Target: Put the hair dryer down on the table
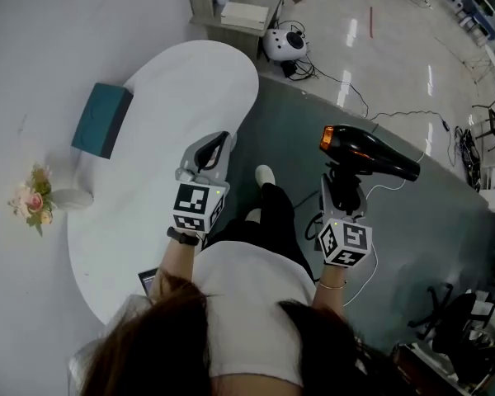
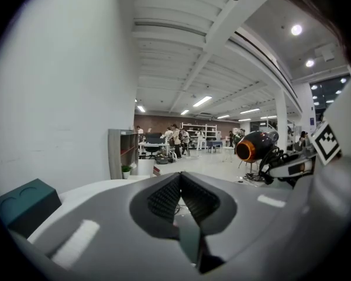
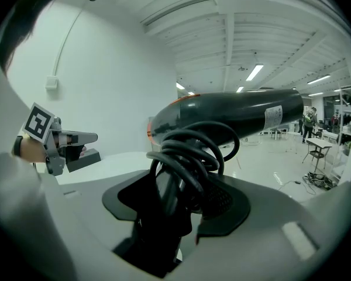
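1. Right gripper [image 3: 174, 199]: jaws clamped on the handle of the hair dryer [image 1: 368, 152]. The black cord [image 3: 190, 151] is wound in loops around the handle just above the jaws.
2. Hair dryer is black and held upright by the handle, with its barrel roughly level. The orange-ringed end faces toward the table [image 1: 194, 77] and the other end points away.
3. Hair dryer is in the air over the grey floor [image 1: 396, 246], off the table's right edge and touching no surface.
4. Left gripper [image 1: 218, 147]: jaws closed together, tips meeting, nothing between them. It is held over the table's near right edge.
5. On the white table: a teal box [image 1: 103, 120] toward the far left, and a small white vase [image 1: 71, 198] with pink flowers [image 1: 33, 202] at the left edge. Both are well apart from the grippers.
6. The person's shoe [image 1: 265, 174] shows on the floor between the two grippers.
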The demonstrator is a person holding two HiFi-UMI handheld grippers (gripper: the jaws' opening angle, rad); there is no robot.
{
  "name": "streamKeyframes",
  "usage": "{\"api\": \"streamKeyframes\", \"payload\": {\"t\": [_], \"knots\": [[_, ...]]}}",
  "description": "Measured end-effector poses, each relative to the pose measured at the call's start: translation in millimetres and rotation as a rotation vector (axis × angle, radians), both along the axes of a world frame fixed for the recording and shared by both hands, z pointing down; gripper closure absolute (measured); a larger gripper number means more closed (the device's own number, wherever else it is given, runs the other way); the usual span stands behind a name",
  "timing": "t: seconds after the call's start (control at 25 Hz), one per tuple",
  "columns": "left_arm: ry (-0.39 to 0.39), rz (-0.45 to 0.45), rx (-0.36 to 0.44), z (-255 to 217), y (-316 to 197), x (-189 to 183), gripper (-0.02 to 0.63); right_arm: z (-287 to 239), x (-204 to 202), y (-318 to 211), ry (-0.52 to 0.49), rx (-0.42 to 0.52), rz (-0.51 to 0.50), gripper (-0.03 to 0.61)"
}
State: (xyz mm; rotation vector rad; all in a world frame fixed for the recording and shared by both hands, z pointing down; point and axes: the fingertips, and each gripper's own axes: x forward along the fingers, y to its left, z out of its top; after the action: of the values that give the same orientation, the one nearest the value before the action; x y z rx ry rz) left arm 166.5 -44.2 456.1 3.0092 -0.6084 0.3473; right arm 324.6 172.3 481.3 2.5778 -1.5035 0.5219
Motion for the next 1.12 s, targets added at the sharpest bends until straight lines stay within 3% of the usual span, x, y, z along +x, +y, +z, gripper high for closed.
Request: {"api": "streamKeyframes", "payload": {"t": [0.2,0.48,0.84,1.12], "knots": [[0.001,-0.146,0.005,-5,-38,-22,0.555,-1,10,-64,-0.006,0.005,-0.142,0.348],[0.005,-0.49,0.024,-26,-106,-85,0.555,-15,4,-211,-0.003,0.021,-0.479,0.348],[0.001,-0.951,0.037,-40,-136,-193,0.555,-28,-89,-362,-0.007,0.033,-0.962,0.348],[-0.018,-1.268,0.037,-38,-110,-266,0.555,-31,-176,-421,-0.013,0.062,-1.274,0.348]]}}
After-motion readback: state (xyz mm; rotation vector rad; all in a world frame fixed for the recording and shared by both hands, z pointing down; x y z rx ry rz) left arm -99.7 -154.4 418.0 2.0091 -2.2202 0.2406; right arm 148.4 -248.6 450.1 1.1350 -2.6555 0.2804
